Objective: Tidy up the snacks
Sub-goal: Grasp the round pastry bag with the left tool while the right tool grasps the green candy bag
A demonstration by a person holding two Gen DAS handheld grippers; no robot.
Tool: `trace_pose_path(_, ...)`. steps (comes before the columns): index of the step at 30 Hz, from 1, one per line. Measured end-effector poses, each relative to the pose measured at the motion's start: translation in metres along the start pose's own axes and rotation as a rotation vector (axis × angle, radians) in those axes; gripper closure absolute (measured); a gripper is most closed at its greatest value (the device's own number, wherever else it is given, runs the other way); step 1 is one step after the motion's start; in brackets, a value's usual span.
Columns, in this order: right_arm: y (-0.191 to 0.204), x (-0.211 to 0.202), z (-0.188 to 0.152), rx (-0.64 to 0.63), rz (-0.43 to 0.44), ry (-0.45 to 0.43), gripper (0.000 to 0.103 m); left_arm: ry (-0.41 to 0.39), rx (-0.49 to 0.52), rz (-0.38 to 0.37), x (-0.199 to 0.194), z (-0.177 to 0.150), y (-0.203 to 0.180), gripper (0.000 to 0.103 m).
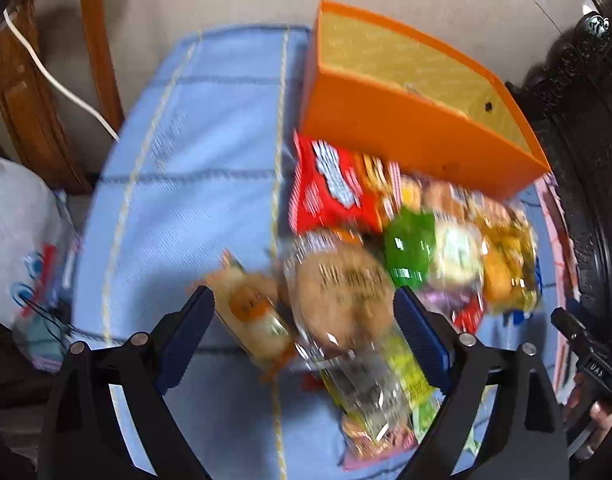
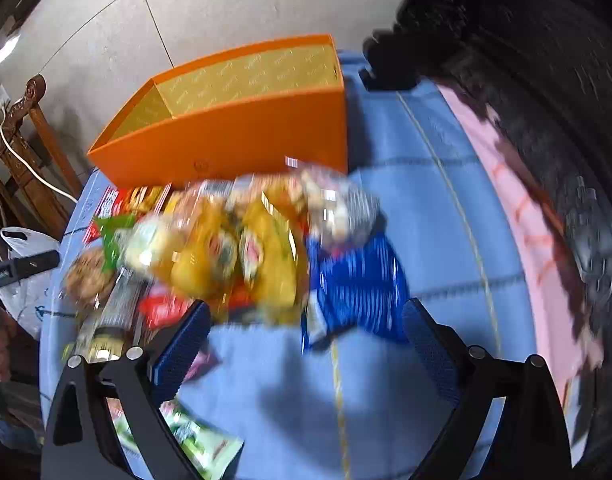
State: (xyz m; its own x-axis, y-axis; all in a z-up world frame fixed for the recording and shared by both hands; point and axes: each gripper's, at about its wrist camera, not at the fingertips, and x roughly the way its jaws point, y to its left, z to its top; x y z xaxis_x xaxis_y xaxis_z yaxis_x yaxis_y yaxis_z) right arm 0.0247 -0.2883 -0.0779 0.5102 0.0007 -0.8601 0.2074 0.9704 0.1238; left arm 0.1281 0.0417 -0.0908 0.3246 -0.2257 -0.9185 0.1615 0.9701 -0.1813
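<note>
Approach step, judged: nothing picked yet
Left gripper [image 1: 302,316] jaws wide, empty, round cookie pack [image 1: 342,292] between them, centre frame
Right gripper [image 2: 306,326] jaws wide, empty, over yellow packs [image 2: 242,256]
Orange box [image 1: 418,120] upper right, empty
Next: close on one pack, lift into box

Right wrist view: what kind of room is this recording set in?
Probably a home living or dining room: a cloth-covered table by a carved wooden chair, on a tiled floor.

Motion blur leaves every snack wrapper [image 1: 334,184] unreadable; no print on the orange box [image 2: 234,140] is legible.
</note>
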Motion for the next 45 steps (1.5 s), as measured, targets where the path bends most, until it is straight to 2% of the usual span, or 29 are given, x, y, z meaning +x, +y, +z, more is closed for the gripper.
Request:
trace_pose_path(2,-0.001,-0.008,-0.009,0.025,0.012,0.001,0.006,0.025,-0.012,0.001,0.011,-0.005,-0.002,0.014)
trace_pose_path(6,-0.004,-0.029,-0.023,0.046,0.004,-0.023,0.006,0.069,-0.073,-0.052,0.033,-0.007,-0.006,0.014)
trace_pose_path(8,-0.009,-0.034,-0.031,0.067,-0.007,-0.024,0.006,0.126,-0.086,-0.065,0.052,-0.004,-0.014,0.016)
trace_pose_path(9,-0.013,-0.036,-0.035,0.079,-0.012,-0.019,0.006,0.143,-0.082,-0.063,0.06,-0.004,-0.018,0.025)
trace_pose_path(10,-0.016,-0.037,-0.04,0.092,-0.016,-0.011,0.006,0.142,-0.08,-0.054,0.061,-0.004,-0.02,0.027)
trace_pose_path(12,-0.018,-0.038,-0.049,0.104,-0.01,0.007,0.006,0.095,-0.037,-0.009,0.056,-0.005,-0.028,0.038)
trace_pose_path(14,-0.013,-0.036,-0.058,0.084,0.002,0.038,0.006,0.065,0.026,0.023,0.047,-0.01,-0.034,0.04)
trace_pose_path(16,0.008,-0.033,-0.07,-0.034,0.036,0.065,0.006,0.044,0.034,0.003,0.035,-0.016,-0.031,0.04)
trace_pose_path(17,0.029,-0.031,-0.08,-0.153,0.063,0.067,0.006,0.035,0.048,-0.007,0.027,-0.023,-0.027,0.04)
trace_pose_path(19,0.055,-0.027,-0.095,-0.295,0.121,0.074,0.006,0.014,0.071,-0.001,0.016,-0.033,-0.024,0.04)
trace_pose_path(21,0.081,-0.014,-0.111,-0.418,0.183,0.136,0.006,0.005,0.072,-0.005,0.004,-0.043,-0.016,0.04)
trace_pose_path(25,0.107,0.009,-0.124,-0.526,0.173,0.166,0.006,-0.002,0.052,-0.026,-0.012,-0.053,0.001,0.04)
trace_pose_path(27,0.111,0.026,-0.124,-0.538,0.168,0.193,0.012,-0.006,0.047,-0.029,-0.017,-0.058,0.008,0.04)
trace_pose_path(28,0.112,0.034,-0.123,-0.543,0.159,0.212,0.029,-0.002,0.039,-0.028,-0.018,-0.061,0.009,0.04)
trace_pose_path(29,0.113,0.041,-0.122,-0.561,0.143,0.236,0.049,-0.001,0.032,-0.025,-0.018,-0.062,0.006,0.04)
trace_pose_path(31,0.113,0.049,-0.122,-0.59,0.128,0.258,0.056,0.002,0.02,-0.029,-0.019,-0.063,0.012,0.04)
trace_pose_path(32,0.114,0.049,-0.123,-0.601,0.124,0.259,0.063,0.001,0.018,-0.031,-0.021,-0.064,0.016,0.04)
trace_pose_path(34,0.11,0.042,-0.115,-0.548,0.179,0.272,0.076,-0.003,0.012,-0.037,-0.022,-0.063,0.015,0.04)
trace_pose_path(38,0.081,0.021,-0.094,-0.386,0.259,0.266,0.08,-0.025,0.017,-0.051,-0.031,-0.061,0.011,0.04)
trace_pose_path(41,0.064,0.001,-0.08,-0.344,0.289,0.226,0.08,-0.036,0.025,-0.064,-0.037,-0.057,0.006,0.04)
trace_pose_path(45,0.06,-0.02,-0.063,-0.357,0.292,0.164,0.08,-0.047,0.03,-0.077,-0.041,-0.051,-0.001,0.04)
